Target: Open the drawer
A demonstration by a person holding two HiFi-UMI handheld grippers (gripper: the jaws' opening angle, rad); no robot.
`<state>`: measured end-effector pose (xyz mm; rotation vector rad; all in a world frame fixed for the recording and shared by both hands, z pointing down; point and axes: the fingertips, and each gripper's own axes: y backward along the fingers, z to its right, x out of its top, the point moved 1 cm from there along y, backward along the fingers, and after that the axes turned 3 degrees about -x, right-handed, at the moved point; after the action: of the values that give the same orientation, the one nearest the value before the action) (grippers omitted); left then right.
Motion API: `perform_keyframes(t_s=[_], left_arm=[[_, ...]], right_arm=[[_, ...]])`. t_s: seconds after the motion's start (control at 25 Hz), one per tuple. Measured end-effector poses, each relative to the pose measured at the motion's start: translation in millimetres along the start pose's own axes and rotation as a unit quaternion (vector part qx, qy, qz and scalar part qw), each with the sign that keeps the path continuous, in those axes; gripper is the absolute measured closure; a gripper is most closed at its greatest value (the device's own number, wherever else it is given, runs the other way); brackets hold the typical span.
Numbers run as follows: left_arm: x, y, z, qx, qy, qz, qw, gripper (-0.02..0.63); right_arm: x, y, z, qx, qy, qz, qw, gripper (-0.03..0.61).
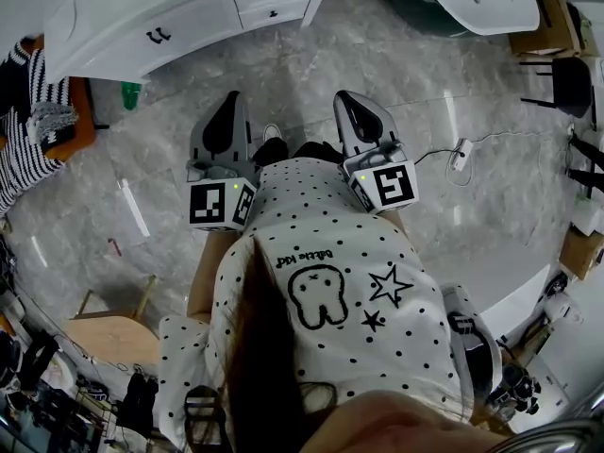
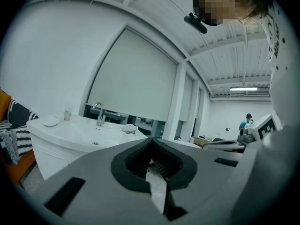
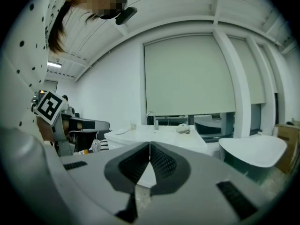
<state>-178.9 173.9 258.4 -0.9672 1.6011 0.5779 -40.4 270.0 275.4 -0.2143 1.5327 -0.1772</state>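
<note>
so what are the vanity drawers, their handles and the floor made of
vanity drawers: white painted or lacquered board, probably wood; smooth, even fronts.
handles: dark, likely metal; too small to be sure.
floor: polished grey marble or marble-look tile; veining and streaks of reflected light.

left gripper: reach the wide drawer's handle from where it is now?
Probably not yet. The left gripper, jaws shut, hangs short of the drawer handle, with floor between. Nothing seems to block it; a step closer should do.
</note>
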Motion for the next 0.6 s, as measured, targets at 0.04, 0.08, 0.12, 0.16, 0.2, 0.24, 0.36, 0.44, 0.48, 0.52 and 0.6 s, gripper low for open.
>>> perform_keyframes(t_s=[0.04, 0.08, 0.12, 0.16, 0.2, 0.24, 0.36, 0.44, 0.48, 0.52, 0.6], left_arm=[[0.5, 0.0, -0.8, 0.000, -0.002, 0.000, 1.0000, 0.609], [1.6, 0.9, -1.2, 0.000, -0.003, -0.001, 1.0000, 0.609], [2.9, 1.7, -1.7, 0.001, -0.004, -0.002, 1.0000, 0.609], [4.2, 2.1, -2.6, 0.001, -0.004, -0.003, 1.0000, 0.609], [5.1, 2.2, -3.7, 0.002, -0.004, -0.004, 1.0000, 0.609], [5.7, 2.0, -4.8, 0.003, -0.003, -0.006, 1.0000, 0.609], [7.6, 0.4, -6.0, 0.002, 0.000, -0.008, 1.0000, 0.609], [10.1, -0.1, -6.9, 0.004, 0.002, -0.006, 1.0000, 0.609], [11.6, 0.1, -7.9, 0.007, 0.004, -0.005, 1.0000, 0.609], [13.1, -0.1, -8.9, 0.010, 0.006, -0.003, 0.9999, 0.609], [14.9, -7.0, -9.7, 0.018, 0.009, 0.001, 0.9998, 0.609]], right_arm=[[0.2, -1.2, -1.8, 0.002, -0.001, 0.002, 1.000, 0.565], [1.6, -1.2, -3.9, 0.005, -0.002, 0.003, 1.000, 0.565], [3.4, -1.0, -5.6, 0.007, -0.001, 0.005, 1.000, 0.565], [5.0, -0.8, -6.8, 0.008, -0.001, 0.005, 1.000, 0.565], [6.0, -0.5, -7.4, 0.008, 0.000, 0.004, 1.000, 0.565], [6.0, -0.2, -7.2, 0.006, -0.001, 0.002, 1.000, 0.565], [3.0, 1.9, -2.1, -0.006, -0.004, -0.007, 1.000, 0.565], [3.2, 2.7, 1.9, -0.014, -0.006, -0.010, 1.000, 0.565], [4.3, 2.8, 3.3, -0.017, -0.007, -0.010, 1.000, 0.565], [5.8, 2.5, 4.9, -0.019, -0.008, -0.010, 1.000, 0.565], [9.3, -1.0, 14.0, -0.021, -0.009, -0.006, 1.000, 0.565]])
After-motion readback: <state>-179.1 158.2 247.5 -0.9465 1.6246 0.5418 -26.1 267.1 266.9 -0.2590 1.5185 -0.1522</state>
